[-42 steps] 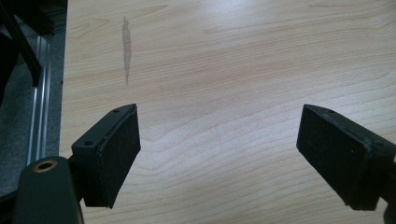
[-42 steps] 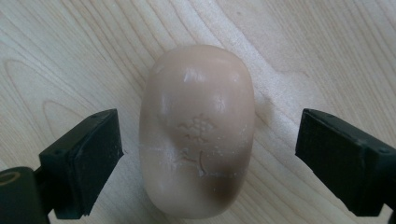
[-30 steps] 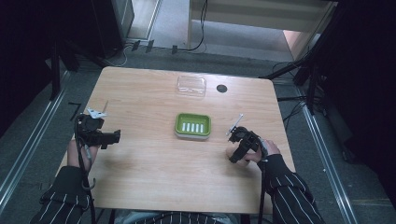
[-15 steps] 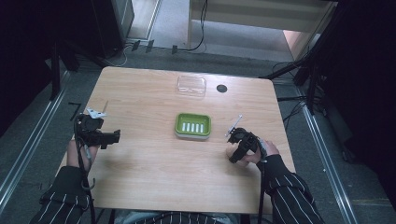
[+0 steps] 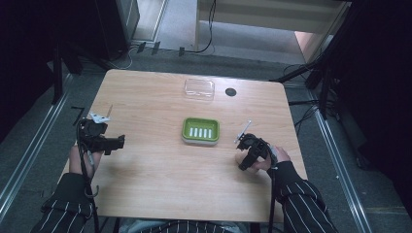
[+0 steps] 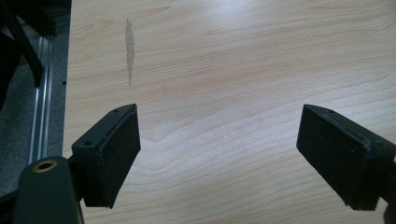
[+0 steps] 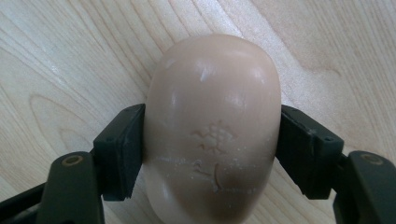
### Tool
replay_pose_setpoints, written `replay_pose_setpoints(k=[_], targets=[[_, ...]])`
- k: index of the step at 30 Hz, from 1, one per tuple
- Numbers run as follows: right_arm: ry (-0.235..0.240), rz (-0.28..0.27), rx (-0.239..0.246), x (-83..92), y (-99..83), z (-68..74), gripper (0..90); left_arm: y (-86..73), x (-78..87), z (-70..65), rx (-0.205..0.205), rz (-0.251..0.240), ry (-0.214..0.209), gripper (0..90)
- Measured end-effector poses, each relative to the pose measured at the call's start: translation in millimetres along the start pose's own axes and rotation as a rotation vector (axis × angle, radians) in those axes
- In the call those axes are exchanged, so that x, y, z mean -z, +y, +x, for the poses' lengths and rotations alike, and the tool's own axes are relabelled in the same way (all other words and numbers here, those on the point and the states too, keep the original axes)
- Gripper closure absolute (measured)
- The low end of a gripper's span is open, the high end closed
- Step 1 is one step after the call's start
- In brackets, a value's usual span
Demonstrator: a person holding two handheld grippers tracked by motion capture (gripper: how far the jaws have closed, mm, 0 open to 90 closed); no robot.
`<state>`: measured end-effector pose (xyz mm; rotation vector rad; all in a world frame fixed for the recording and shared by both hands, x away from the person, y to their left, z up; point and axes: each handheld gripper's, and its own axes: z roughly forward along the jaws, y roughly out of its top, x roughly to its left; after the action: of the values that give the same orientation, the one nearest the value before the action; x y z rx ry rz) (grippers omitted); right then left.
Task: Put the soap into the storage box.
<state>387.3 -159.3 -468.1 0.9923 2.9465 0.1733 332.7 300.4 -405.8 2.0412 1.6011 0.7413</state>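
Soap bar [image 7: 212,130] lies lengthwise between the right tongs [image 7: 211,154].

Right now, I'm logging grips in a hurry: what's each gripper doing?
Left gripper: open, holding nothing.
Right gripper: jaws just closed on the soap.

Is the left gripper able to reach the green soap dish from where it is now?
Probably yes: the left gripper has open, empty jaws, and bare table lies between it and the green soap dish.
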Motion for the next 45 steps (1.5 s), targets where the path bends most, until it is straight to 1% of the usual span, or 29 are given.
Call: replay_pose_setpoints(k=[4,8,9,10,16,22,23,27,29,30,31,35,38,43,44,45], targets=[[-0.009,0.003,0.003,0.3,0.3,1.2,32.3,0.0,0.0,0.0,0.000,0.000,0.000,14.3],[-0.016,0.001,0.008,0.5,0.2,2.2,32.6,-0.1,0.3,-0.1,0.001,-0.001,0.000,14.3],[-0.018,-0.001,0.003,0.5,-0.2,2.7,32.7,-0.1,0.4,0.0,0.001,-0.001,0.000,14.3],[-0.020,0.000,0.012,0.7,-0.3,2.5,32.7,-0.1,0.4,0.0,0.001,-0.001,0.000,14.3],[-0.019,0.002,0.007,0.8,-0.3,3.3,32.9,0.0,0.0,0.1,-0.002,0.003,0.000,14.3],[-0.028,0.004,0.011,1.6,-0.3,3.5,33.0,-0.1,0.2,0.2,-0.001,0.002,0.000,14.3],[-0.027,-0.011,0.004,2.5,-0.8,3.5,33.0,-0.1,0.2,0.4,0.001,0.001,-0.002,14.3],[-0.030,-0.011,0.002,6.6,-0.8,2.9,33.0,-0.1,0.4,0.1,-0.001,0.001,-0.002,14.3],[-0.030,-0.021,0.003,8.1,-1.1,3.0,33.0,-0.2,0.5,0.0,0.000,0.001,-0.002,14.3],[-0.031,-0.016,0.003,9.5,-0.8,3.0,33.0,-0.2,0.7,0.1,0.001,0.002,-0.003,14.3],[-0.035,-0.026,0.000,10.2,-0.8,3.1,33.0,-0.3,0.7,0.2,0.001,0.002,-0.004,14.3],[-0.029,-0.023,0.007,12.8,0.2,3.4,33.0,-0.5,0.7,0.2,0.000,0.003,-0.005,14.3],[-0.031,-0.033,0.006,14.1,0.7,3.8,33.1,-0.8,0.8,0.5,0.001,0.004,-0.003,14.3],[-0.029,-0.052,0.003,21.6,1.2,2.4,33.1,-1.3,0.9,1.5,0.006,0.002,-0.004,14.3],[-0.038,-0.057,0.002,23.0,1.8,1.7,33.1,-1.3,0.8,1.5,0.006,0.001,-0.004,14.3],[-0.033,-0.052,-0.003,24.7,2.6,1.2,33.1,-1.3,0.9,1.5,0.007,0.001,-0.005,14.3]])
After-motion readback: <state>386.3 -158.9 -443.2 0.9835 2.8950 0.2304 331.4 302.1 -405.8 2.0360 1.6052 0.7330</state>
